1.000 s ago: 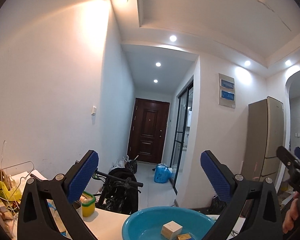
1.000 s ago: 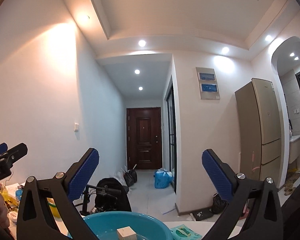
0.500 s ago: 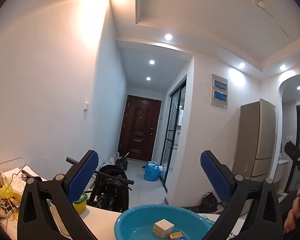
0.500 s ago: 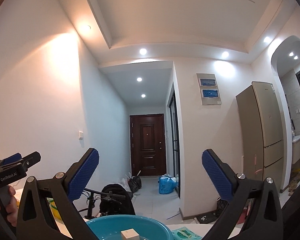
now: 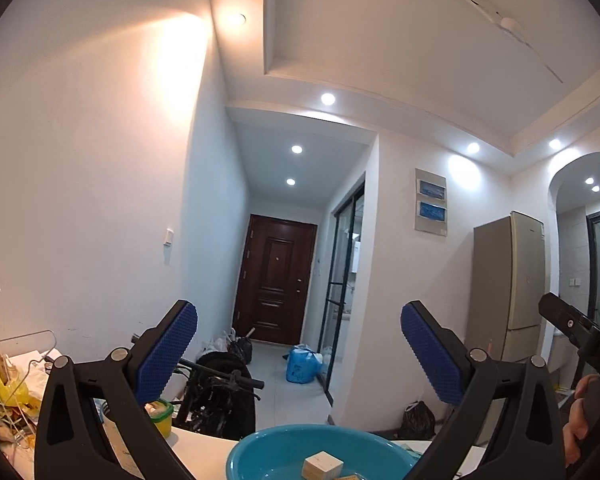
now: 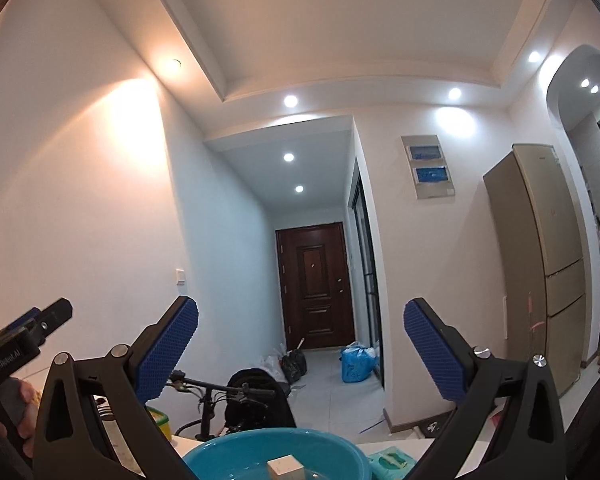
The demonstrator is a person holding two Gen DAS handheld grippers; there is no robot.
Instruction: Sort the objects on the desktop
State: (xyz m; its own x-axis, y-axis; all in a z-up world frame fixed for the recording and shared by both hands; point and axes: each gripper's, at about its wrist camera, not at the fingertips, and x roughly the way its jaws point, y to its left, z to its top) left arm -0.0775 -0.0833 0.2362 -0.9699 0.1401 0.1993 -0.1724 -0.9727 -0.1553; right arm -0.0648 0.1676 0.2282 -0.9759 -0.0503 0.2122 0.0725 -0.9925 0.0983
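Observation:
A teal basin (image 5: 284, 450) (image 6: 228, 454) sits on the white table at the bottom of both views, with a small beige box (image 5: 323, 465) (image 6: 285, 467) inside it. My left gripper (image 5: 299, 350) is raised above the table, tilted up toward the hallway, open with nothing between its blue pads. My right gripper (image 6: 301, 350) is likewise raised and open, empty. A green tissue pack (image 6: 390, 460) lies just right of the basin. Each gripper's body shows at the edge of the other's view, held by a hand.
A yellow-green lidded container (image 5: 160, 420) (image 6: 159, 424) and a pile of clutter with yellow bags (image 5: 0, 396) sit at the table's left. Beyond the table stand a folded black bicycle (image 5: 220, 392), a blue bag (image 5: 302, 368), a dark door and a tall fridge (image 5: 508, 284).
Both grippers have tilted further upward, so more ceiling shows and the basin has sunk lower in both views. Both stay open and empty.

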